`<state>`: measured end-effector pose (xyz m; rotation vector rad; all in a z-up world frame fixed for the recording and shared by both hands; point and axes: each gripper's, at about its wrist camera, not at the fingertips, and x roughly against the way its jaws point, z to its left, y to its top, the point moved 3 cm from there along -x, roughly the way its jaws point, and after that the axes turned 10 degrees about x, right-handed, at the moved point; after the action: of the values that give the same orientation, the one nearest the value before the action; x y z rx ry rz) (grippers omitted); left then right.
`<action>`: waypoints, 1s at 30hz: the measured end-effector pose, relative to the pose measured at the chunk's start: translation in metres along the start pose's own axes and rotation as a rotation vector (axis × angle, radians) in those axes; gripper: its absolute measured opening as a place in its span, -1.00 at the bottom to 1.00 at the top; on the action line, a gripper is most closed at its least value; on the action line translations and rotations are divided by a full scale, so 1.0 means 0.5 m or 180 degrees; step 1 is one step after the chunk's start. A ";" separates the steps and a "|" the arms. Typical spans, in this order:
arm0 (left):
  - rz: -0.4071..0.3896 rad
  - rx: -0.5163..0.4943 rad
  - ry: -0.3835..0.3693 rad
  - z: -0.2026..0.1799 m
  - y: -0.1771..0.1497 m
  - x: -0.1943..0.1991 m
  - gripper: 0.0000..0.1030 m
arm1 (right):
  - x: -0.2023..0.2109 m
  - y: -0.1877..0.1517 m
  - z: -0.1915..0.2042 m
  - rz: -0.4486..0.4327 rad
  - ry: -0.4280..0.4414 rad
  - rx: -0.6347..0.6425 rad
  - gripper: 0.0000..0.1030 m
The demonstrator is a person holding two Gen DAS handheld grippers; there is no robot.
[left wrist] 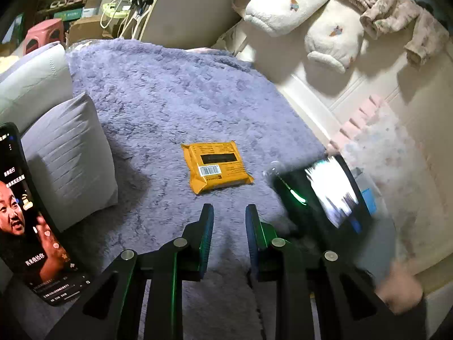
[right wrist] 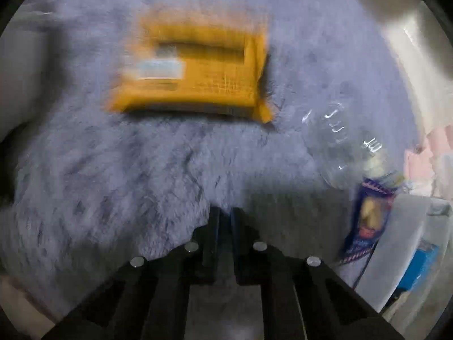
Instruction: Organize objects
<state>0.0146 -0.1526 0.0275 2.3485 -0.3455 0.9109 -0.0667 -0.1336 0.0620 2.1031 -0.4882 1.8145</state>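
Observation:
An orange snack packet [left wrist: 217, 167] lies flat on the fluffy purple blanket [left wrist: 170, 99], barcode side up. My left gripper [left wrist: 229, 212] hovers just short of it, jaws a little apart with nothing between them. In the right wrist view the same packet [right wrist: 195, 76] is blurred, well ahead of my right gripper [right wrist: 225, 211], whose fingers are shut and empty over the blanket [right wrist: 113, 184]. A clear plastic bottle [right wrist: 339, 147] lies to the right of the packet, with a blue-labelled pack [right wrist: 368, 218] beyond its end.
A lit phone [left wrist: 28, 212] stands at the left edge beside two grey pillows [left wrist: 70, 164]. A blurred black device with a bright screen [left wrist: 325, 195] sits at the right, and a hand [left wrist: 402, 289] below it. White plush cushions [left wrist: 288, 2] lean against the pale headboard.

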 end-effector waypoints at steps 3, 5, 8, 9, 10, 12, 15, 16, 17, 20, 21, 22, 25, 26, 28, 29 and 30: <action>-0.0069 -0.0002 0.0015 -0.003 -0.001 0.012 -0.58 | 0.095 -0.004 -0.039 -0.0725 0.0042 -0.0369 -0.81; -0.0096 -0.0023 0.0074 -0.006 0.001 0.010 -0.58 | 0.189 0.039 -0.073 -0.1450 -0.0183 -0.0602 -0.50; -0.0029 -0.0048 0.0111 -0.010 -0.002 0.000 -0.58 | 0.224 0.164 -0.082 -0.1818 -0.0179 -0.0549 1.00; -0.0012 -0.0067 0.0117 -0.010 -0.003 -0.003 -0.58 | 0.209 0.196 -0.062 -0.1681 -0.0069 -0.0414 0.93; -0.0007 -0.0081 0.0126 -0.011 -0.004 -0.005 -0.58 | 0.177 0.248 -0.046 -0.1455 0.0060 -0.0269 0.87; -0.0012 -0.0096 0.0142 -0.010 -0.004 -0.006 -0.58 | 0.075 0.319 -0.012 -0.0758 0.0196 0.0014 0.31; -0.0007 -0.0097 0.0169 -0.003 -0.001 -0.006 -0.58 | 0.014 0.309 0.032 -0.0324 0.0058 0.0410 -0.27; -0.0016 -0.0073 0.0189 0.000 0.002 -0.005 -0.58 | 0.004 0.286 0.030 -0.0176 0.0163 0.0337 -0.32; -0.0028 -0.0048 0.0188 0.004 0.004 0.000 -0.58 | -0.014 0.247 0.027 -0.0034 0.0225 0.0278 -0.44; 0.0309 -0.0002 -0.0091 0.003 0.002 -0.002 -0.47 | -0.054 0.105 0.002 -0.0021 0.0526 -0.0127 -0.47; 0.0585 0.0011 -0.0315 -0.004 -0.007 -0.012 -0.46 | -0.069 0.054 -0.019 -0.0005 0.0707 -0.0403 -0.51; 0.0893 -0.0028 -0.0573 -0.020 -0.024 -0.024 -0.45 | -0.085 0.004 -0.041 0.0005 0.0891 -0.0632 -0.54; 0.0789 -0.0693 -0.0364 -0.075 -0.057 -0.004 -0.45 | -0.103 -0.093 -0.099 -0.0295 0.1142 -0.1219 -0.66; 0.0640 -0.0880 -0.0183 -0.083 -0.061 0.009 -0.45 | -0.088 -0.123 -0.118 -0.0547 0.1108 -0.1408 -0.61; 0.0473 -0.1016 0.0033 -0.079 -0.059 0.027 -0.45 | -0.015 -0.199 -0.156 -0.1405 0.1036 -0.1825 -0.60; 0.0471 -0.0933 0.0033 -0.068 -0.053 0.030 -0.45 | 0.021 -0.245 -0.171 -0.1719 0.0921 -0.2060 -0.51; 0.0453 -0.0770 0.0031 -0.051 -0.045 0.034 -0.45 | 0.051 -0.300 -0.186 -0.1878 0.0682 -0.2341 -0.21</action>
<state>0.0234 -0.1198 0.0444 2.1180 -0.5912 0.8921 -0.0772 0.0407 0.0978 1.3406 -0.3491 1.2342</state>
